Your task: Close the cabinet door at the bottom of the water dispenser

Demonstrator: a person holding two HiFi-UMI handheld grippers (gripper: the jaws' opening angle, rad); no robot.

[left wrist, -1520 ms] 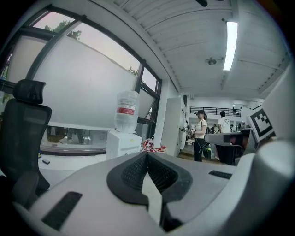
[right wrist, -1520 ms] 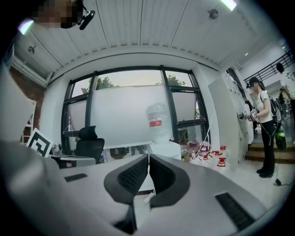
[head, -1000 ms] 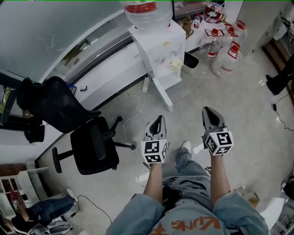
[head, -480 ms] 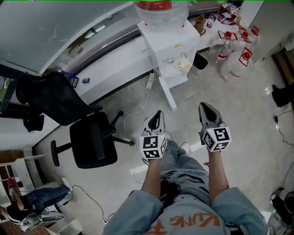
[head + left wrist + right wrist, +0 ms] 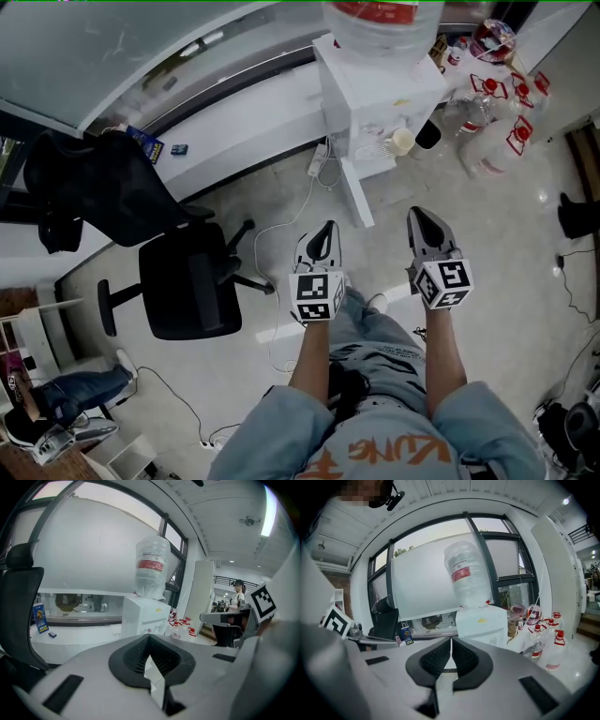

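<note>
The white water dispenser [image 5: 380, 89] stands against the window ledge with a clear bottle [image 5: 382, 21] on top. Its bottom cabinet door [image 5: 357, 193] is swung open and sticks out over the floor toward me. My left gripper [image 5: 324, 236] and right gripper [image 5: 419, 221] are both shut and empty, held side by side above the floor, well short of the door. The door's free edge lies between their tips and a little beyond them. The dispenser [image 5: 143, 616] shows ahead of the left gripper [image 5: 150, 637], and the dispenser [image 5: 480, 623] ahead of the right gripper [image 5: 451, 641].
A black office chair [image 5: 187, 291] stands on the left, a second dark chair [image 5: 89, 192] behind it. Several water bottles [image 5: 497, 122] sit right of the dispenser. A power strip with a cable [image 5: 319, 164] lies by its left foot. A seated person [image 5: 66, 394] is at lower left.
I have moved nearer the dispenser: it has slid right and grown in the head view, and both grippers came forward with me, still shut.
</note>
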